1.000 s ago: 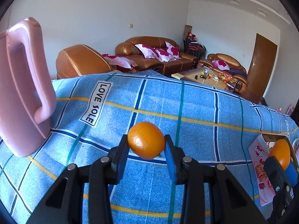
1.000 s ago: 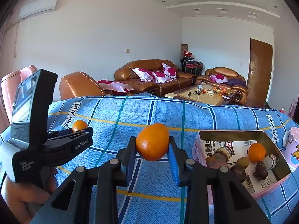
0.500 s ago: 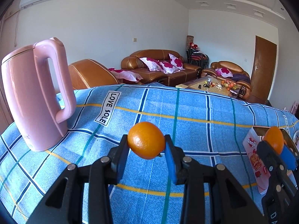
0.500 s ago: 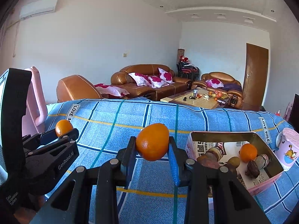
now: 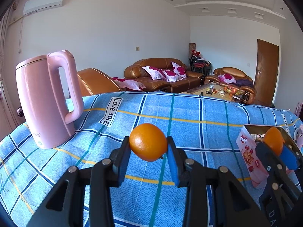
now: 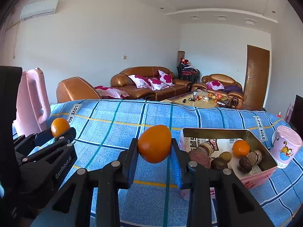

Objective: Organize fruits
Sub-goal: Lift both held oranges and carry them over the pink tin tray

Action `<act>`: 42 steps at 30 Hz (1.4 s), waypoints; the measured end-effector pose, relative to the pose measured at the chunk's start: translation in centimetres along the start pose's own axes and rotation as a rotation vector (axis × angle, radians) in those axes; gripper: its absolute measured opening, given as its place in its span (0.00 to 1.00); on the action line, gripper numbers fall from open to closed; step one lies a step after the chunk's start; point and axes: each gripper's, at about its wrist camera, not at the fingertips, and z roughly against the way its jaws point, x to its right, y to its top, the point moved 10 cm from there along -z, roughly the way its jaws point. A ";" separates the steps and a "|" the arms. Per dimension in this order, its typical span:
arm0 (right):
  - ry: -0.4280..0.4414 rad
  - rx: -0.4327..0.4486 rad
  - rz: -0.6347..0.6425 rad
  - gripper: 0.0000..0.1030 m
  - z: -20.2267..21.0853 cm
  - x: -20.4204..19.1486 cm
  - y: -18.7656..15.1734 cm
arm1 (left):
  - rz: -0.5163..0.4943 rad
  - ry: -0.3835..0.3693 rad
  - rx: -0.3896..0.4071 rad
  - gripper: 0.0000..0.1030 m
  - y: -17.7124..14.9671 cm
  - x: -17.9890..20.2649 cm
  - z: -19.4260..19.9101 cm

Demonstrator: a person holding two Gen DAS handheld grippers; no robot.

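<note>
My left gripper (image 5: pixel 148 147) is shut on an orange (image 5: pixel 148 144) and holds it above the blue checked cloth. My right gripper (image 6: pixel 154 147) is shut on a second orange (image 6: pixel 154 143), just left of the pink tin box (image 6: pixel 253 177). The box holds another orange (image 6: pixel 240 148) and several brown items. In the left wrist view the right gripper (image 5: pixel 274 147) with its orange shows at the right, in front of the box (image 5: pixel 250 151). In the right wrist view the left gripper (image 6: pixel 58 132) with its orange (image 6: pixel 60 127) shows at the left.
A pink kettle (image 5: pixel 45 102) stands at the table's left end and also shows in the right wrist view (image 6: pixel 32 102). A pink cartoon cup (image 6: pixel 286 146) stands right of the box. Sofas and a coffee table lie beyond the table's far edge.
Both grippers rose and drew back with their oranges held. The kettle now looks smaller and farther in the left wrist view. The box shifted slightly in the right wrist view.
</note>
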 end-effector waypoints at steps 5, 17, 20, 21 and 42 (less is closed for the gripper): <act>-0.005 -0.001 -0.005 0.34 0.6 0.6 -0.4 | -0.005 0.005 0.014 0.37 -0.3 0.5 1.0; -0.014 -0.002 -0.014 0.34 1.9 2.8 -1.1 | -0.039 -0.022 0.024 0.37 -0.7 3.4 2.4; -0.020 -0.003 -0.018 0.34 2.1 3.7 -1.3 | -0.048 -0.036 0.024 0.37 -0.8 4.4 2.6; -0.023 -0.003 -0.018 0.34 2.2 4.0 -1.3 | -0.051 -0.040 0.022 0.37 -0.9 4.8 2.7; -0.145 0.015 -0.035 0.34 3.0 13.1 -1.5 | -0.098 -0.144 0.002 0.37 -1.6 12.5 3.7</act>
